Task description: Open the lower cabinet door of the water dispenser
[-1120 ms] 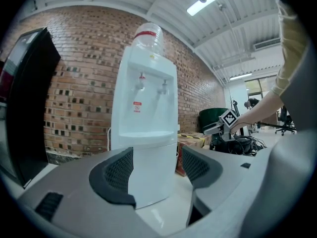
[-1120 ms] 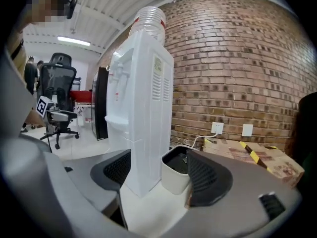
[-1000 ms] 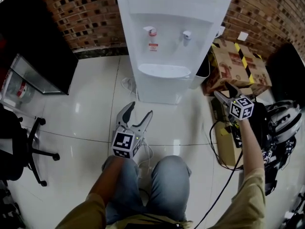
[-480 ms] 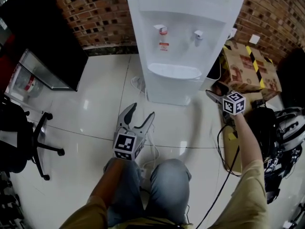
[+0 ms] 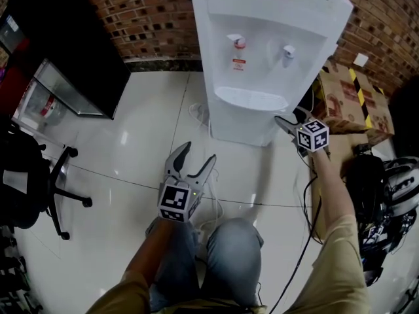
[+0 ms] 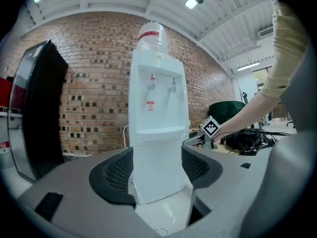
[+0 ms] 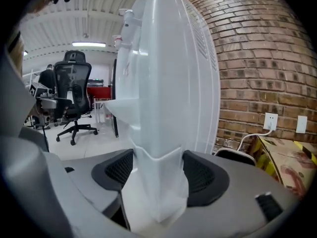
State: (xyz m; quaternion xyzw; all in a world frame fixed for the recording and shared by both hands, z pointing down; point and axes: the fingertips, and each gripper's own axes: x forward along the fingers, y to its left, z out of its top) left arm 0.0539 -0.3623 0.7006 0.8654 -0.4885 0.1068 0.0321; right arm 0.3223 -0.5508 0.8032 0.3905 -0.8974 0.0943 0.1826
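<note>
**A:** Head view: left gripper [image 5: 198, 152] open, well short of the tall white plastic water dispenser [image 5: 262, 57]. Right gripper [image 5: 286, 122] is beside its right front corner.

**B:** Left gripper view: jaws apart, empty. The flat white lower cabinet door [image 6: 157, 175] is shut, straight ahead.

**A:** Right gripper view: jaws wide, the dispenser's corner framed between them. Can't tell if they touch it.

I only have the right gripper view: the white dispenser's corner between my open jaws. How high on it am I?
Observer: Left gripper view shows the right gripper beside the water dispenser, just below its drip tray ledge.
Operator: And the left gripper?
Observer: Head view: the left gripper hangs open over the floor, short of the dispenser, nothing between its jaws.
Operator: Door open yet?
Observer: No; in the left gripper view the lower cabinet door looks flush and shut.
</note>
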